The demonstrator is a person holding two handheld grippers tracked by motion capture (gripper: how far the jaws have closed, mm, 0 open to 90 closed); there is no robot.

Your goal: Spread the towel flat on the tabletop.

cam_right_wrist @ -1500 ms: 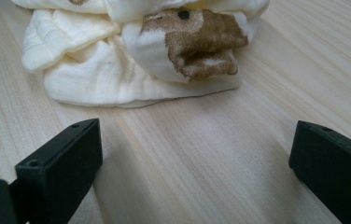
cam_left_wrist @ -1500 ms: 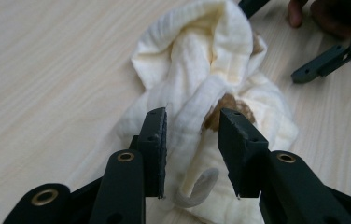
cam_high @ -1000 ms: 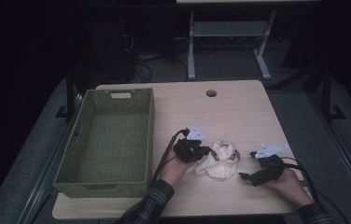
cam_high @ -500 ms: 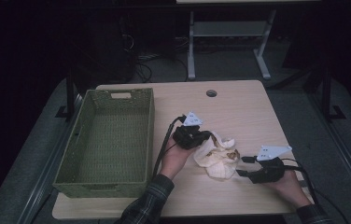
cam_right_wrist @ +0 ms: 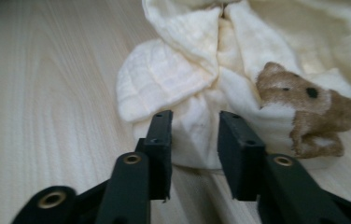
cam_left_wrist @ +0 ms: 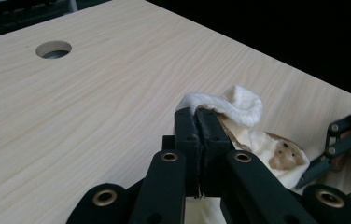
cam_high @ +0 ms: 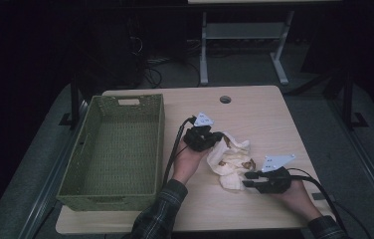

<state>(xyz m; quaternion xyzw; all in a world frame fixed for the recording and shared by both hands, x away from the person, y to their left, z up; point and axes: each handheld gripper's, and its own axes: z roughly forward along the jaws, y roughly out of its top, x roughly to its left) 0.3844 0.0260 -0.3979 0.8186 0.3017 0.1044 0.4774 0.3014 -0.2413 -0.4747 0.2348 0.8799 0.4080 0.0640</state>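
A crumpled cream cloth (cam_high: 230,159) with brown bear patches lies on the wooden table (cam_high: 259,117) between my two grippers. My left gripper (cam_high: 217,141) is shut on the cloth's far left edge, and its jaws (cam_left_wrist: 197,114) pinch a fold of the cloth (cam_left_wrist: 243,105) a little above the table. My right gripper (cam_high: 244,180) sits low at the cloth's near right side. Its jaws (cam_right_wrist: 194,123) have just been closing, with a bulge of the cloth (cam_right_wrist: 187,65) in the narrow gap between them. The pads do not visibly squeeze it.
A green woven basket (cam_high: 128,102) stands on the left half of the table with nothing in it. A round cable hole (cam_high: 225,99) sits near the far edge. A metal stand (cam_high: 244,45) and cables are on the floor beyond.
My left gripper has moved away from me and slightly up with the cloth's edge, stretching the cloth. The right gripper has stayed at the cloth's near side and its jaws have narrowed.
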